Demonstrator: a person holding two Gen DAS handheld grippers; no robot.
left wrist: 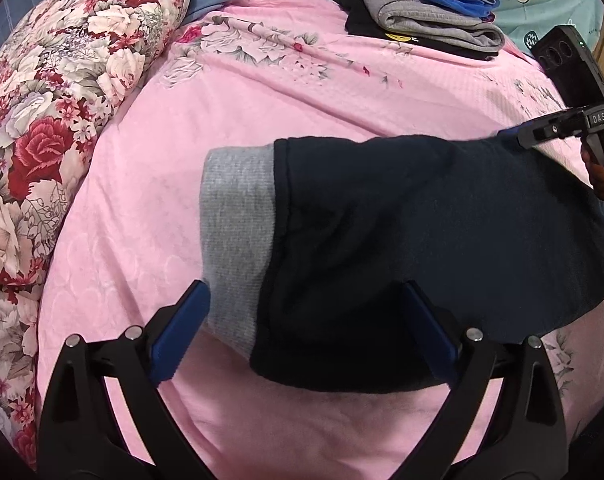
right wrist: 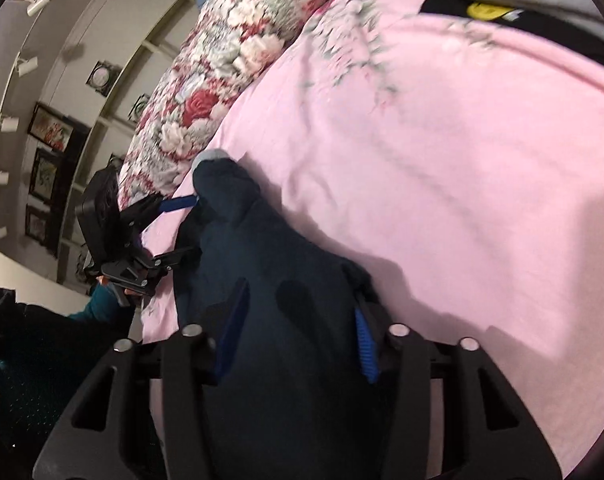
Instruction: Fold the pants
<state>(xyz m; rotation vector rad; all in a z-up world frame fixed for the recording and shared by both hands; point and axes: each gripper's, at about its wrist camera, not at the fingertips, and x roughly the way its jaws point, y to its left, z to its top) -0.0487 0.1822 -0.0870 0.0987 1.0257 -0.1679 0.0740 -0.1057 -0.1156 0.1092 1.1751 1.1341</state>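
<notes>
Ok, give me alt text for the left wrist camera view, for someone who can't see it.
Dark navy pants with a grey ribbed cuff lie on a pink floral bedspread, with the left gripper open, its jaws straddling the cuff end. The right gripper meets the pants' far edge; a floral pillow lies left, folded clothes behind.

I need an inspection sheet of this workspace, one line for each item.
Surface: bed with pink sheet, lightly wrinkled.
Job's things: dark pants with a grey band, partly folded, lying on the sheet.
Clutter: floral quilt along one side; pile of folded clothes at the far end.
Grippers: left gripper open around the pants' edge; right gripper open, cloth between its fingers.
Cables: nothing seen.
Surroundings: wall with framed pictures.
</notes>
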